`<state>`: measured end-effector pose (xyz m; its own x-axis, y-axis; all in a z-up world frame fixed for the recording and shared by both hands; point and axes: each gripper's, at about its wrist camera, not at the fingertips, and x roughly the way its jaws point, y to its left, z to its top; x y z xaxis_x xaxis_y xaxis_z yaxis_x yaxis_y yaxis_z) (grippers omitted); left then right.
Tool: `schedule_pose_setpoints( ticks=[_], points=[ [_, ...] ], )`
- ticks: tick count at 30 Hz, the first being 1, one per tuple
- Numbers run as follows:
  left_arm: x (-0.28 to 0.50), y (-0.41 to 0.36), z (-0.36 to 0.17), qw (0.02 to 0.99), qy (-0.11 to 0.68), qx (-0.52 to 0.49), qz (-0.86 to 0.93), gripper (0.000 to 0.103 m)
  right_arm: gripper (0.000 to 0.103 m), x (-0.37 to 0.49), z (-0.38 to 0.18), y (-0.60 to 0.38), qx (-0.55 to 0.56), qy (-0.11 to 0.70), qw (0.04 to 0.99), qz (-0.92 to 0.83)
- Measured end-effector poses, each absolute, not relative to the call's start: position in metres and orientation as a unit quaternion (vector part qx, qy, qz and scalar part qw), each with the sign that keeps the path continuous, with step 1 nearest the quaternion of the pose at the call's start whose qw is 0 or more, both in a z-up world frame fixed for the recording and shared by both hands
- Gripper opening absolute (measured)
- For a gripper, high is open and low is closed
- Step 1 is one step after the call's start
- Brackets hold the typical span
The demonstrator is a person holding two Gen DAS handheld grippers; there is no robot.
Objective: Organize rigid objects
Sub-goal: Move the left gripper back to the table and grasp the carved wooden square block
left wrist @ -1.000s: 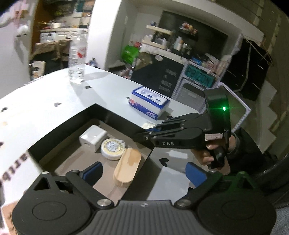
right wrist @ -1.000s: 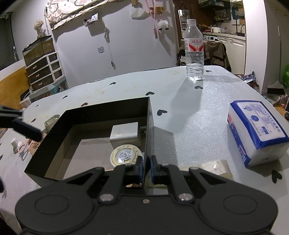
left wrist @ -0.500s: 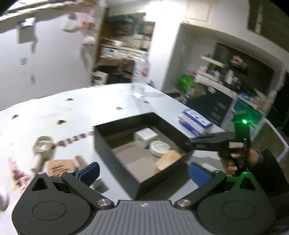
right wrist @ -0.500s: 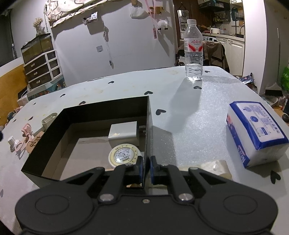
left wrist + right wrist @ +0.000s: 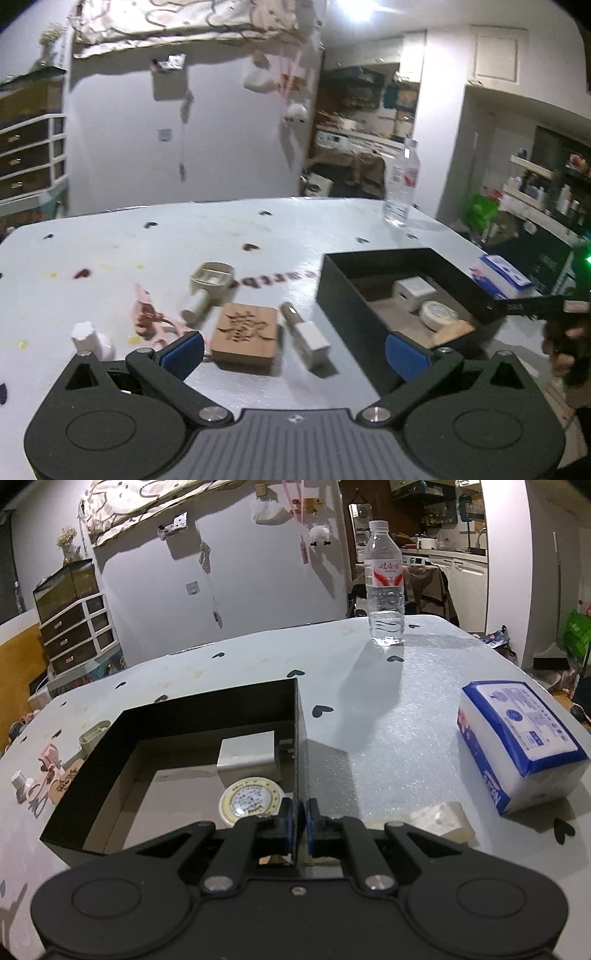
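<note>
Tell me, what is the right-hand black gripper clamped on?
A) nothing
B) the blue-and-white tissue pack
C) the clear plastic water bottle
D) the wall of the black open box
D: in the right wrist view, the right gripper has its blue pads pressed on either side of the thin wall of the black open box.

The right claw [image 5: 300, 825] pinches the black box's [image 5: 207, 709] near wall.

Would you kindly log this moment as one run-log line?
left tongs: open, empty, above wooden stamp block | right tongs: shut on black box wall | in box: round tin, white cube
</note>
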<state>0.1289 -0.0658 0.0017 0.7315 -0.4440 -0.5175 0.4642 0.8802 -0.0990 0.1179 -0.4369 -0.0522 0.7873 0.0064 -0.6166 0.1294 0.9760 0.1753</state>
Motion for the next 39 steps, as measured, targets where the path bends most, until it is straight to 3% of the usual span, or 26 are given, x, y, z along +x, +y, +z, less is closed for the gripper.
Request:
schedule_pose_setpoints(
  ticks=[12,16,37,39],
  points=[
    [0.181,-0.087,-0.022,0.934,0.282,0.065,-0.207,0.090,0.008,0.118,-0.053,-0.440,0.110,0.325,0.939,-0.032],
    [0.203,-0.094,-0.037,0.926,0.309,0.071,-0.203,0.090,0.011,0.120,-0.054,-0.442,0.114,0.329,0.937,-0.025],
    [0.252,-0.115,-0.067,0.902,0.363,0.125,-0.200,0.079,0.008,0.128,-0.056,-0.439,0.116,0.341,0.932,-0.035],
    [0.253,-0.114,-0.067,0.901,0.365,0.120,-0.198,0.073,0.009,0.129,-0.057,-0.439,0.117,0.342,0.932,-0.036]
  ],
)
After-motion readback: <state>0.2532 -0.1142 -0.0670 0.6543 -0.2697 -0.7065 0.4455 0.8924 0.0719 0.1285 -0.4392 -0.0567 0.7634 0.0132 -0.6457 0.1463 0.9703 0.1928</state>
